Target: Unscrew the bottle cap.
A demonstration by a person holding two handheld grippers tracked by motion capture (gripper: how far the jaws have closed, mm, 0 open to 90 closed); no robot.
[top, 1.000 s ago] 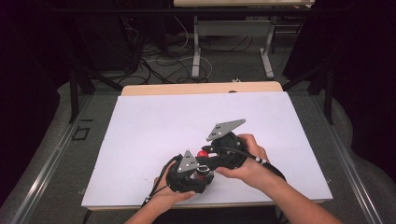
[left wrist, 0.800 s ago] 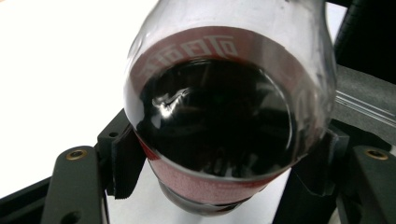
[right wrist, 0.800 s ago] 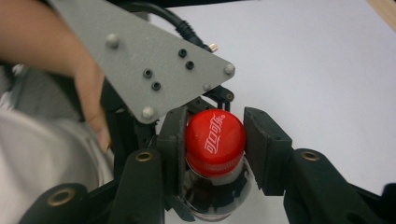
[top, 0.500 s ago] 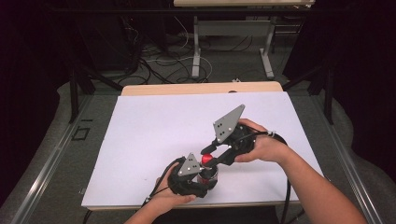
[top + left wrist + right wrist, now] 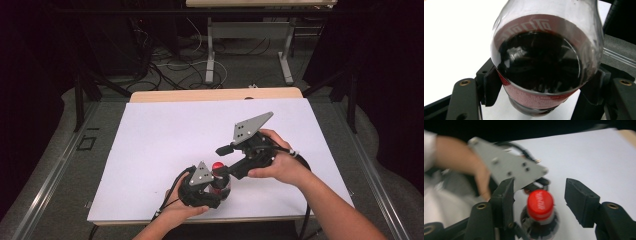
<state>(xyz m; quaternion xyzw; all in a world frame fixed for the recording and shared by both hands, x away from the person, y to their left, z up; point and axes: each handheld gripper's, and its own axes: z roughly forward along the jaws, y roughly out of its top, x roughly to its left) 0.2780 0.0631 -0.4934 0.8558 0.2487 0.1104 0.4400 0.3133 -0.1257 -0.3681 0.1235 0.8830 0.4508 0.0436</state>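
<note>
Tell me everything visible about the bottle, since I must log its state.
The bottle is clear plastic holding dark liquid, with a red label printed in white and a red screw cap still on. It stands upright near the table's front edge, clamped at the body by the left gripper. The right gripper is open around the cap, not touching.

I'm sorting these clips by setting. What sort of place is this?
Probably a lab or recording workspace: a white-topped table, dark curtains around it, loose cables on the floor, and a second table's legs behind.

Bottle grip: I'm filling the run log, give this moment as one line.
left hand-held gripper: shut on bottle | right hand-held gripper: open, jaws either side of red cap | surface: white table
</note>
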